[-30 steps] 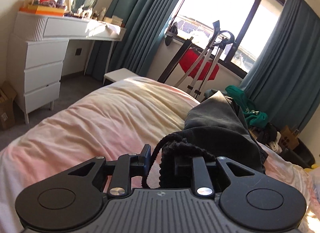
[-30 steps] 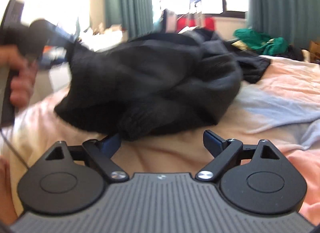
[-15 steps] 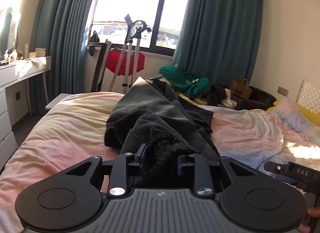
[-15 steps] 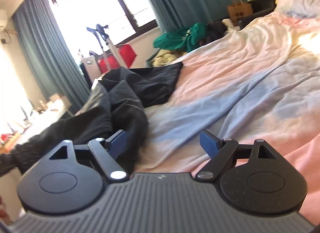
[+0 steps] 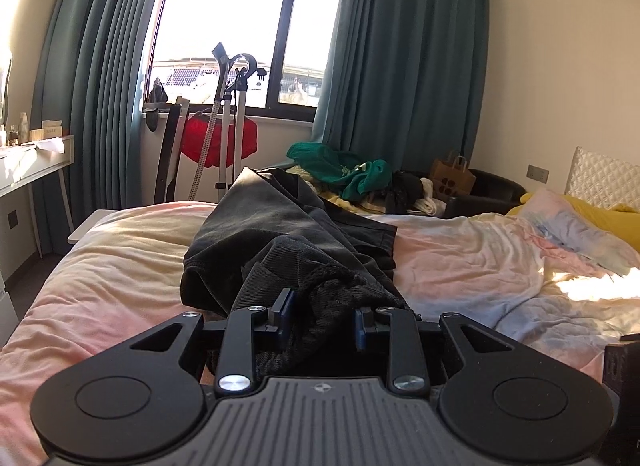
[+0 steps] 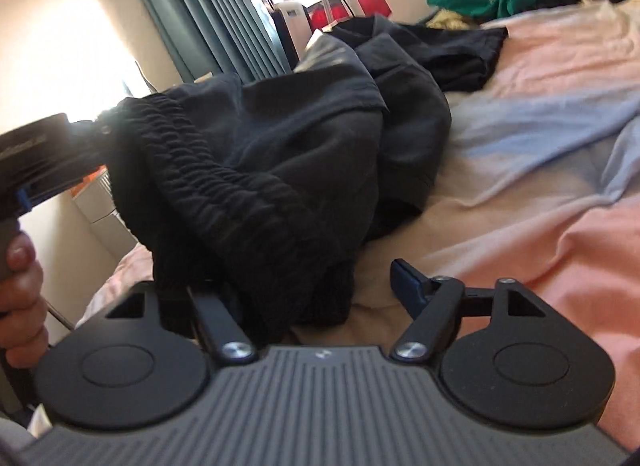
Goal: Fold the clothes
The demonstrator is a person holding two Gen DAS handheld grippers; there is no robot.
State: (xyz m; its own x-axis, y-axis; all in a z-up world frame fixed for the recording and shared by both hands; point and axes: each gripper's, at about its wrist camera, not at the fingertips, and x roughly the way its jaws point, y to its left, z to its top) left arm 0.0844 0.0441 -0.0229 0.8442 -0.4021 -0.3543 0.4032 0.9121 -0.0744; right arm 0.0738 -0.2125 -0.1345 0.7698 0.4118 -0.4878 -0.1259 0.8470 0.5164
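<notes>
So the left tool [image 5: 322,316] is pinching the ribbed waistband of the black pants [image 5: 288,242], probably to hold that edge up so the other side can be grabbed. The right tool [image 6: 304,286] is closing with the waistband's other end between its jaws, not clamped yet. The pants sit bunched on the bed [image 5: 112,266], trailing toward 12 o'clock. Window and teal curtains [image 5: 404,65] behind, green clothing [image 5: 348,169] at 1 o'clock.

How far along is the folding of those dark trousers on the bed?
Nothing looks folded yet: the dark trousers lie bunched on the bed. The left gripper grips the waistband; the right gripper is closing on another part. Spreading and folding remain.
</notes>
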